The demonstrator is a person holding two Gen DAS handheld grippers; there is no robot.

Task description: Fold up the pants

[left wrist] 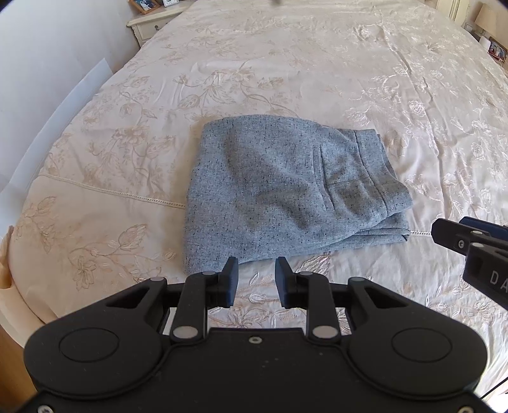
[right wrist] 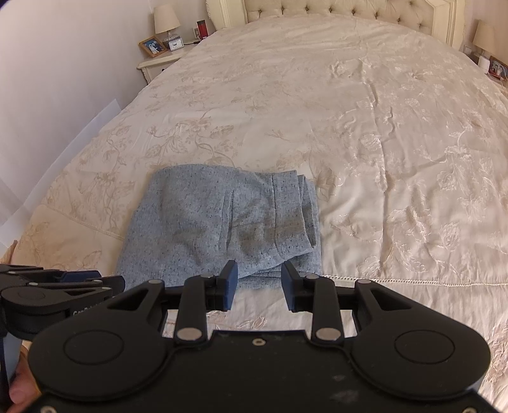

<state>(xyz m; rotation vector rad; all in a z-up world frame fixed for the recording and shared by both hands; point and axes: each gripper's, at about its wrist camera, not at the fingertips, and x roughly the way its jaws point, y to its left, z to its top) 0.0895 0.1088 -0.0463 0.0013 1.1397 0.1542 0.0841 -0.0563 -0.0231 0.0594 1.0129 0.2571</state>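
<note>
Grey speckled pants [left wrist: 282, 190] lie folded into a compact stack on the cream bedspread, waistband layers showing at the right; the right wrist view has the same pants [right wrist: 219, 222]. My left gripper [left wrist: 256, 279] hovers just short of the stack's near edge, open, nothing between its fingers. My right gripper [right wrist: 258, 286] hangs over the stack's near right corner, open and empty too. From the left wrist view the right gripper [left wrist: 444, 233] pokes in at the right edge; the left gripper [right wrist: 104, 281] shows at the left edge of the right wrist view.
A cream embroidered bedspread [right wrist: 381, 143] covers the wide bed. A tufted headboard [right wrist: 333, 9] stands at the far end. A nightstand [right wrist: 158, 63] with lamp, photo frame and clock sits far left; another lamp [right wrist: 484, 35] far right. The wall [left wrist: 47, 63] runs along the left.
</note>
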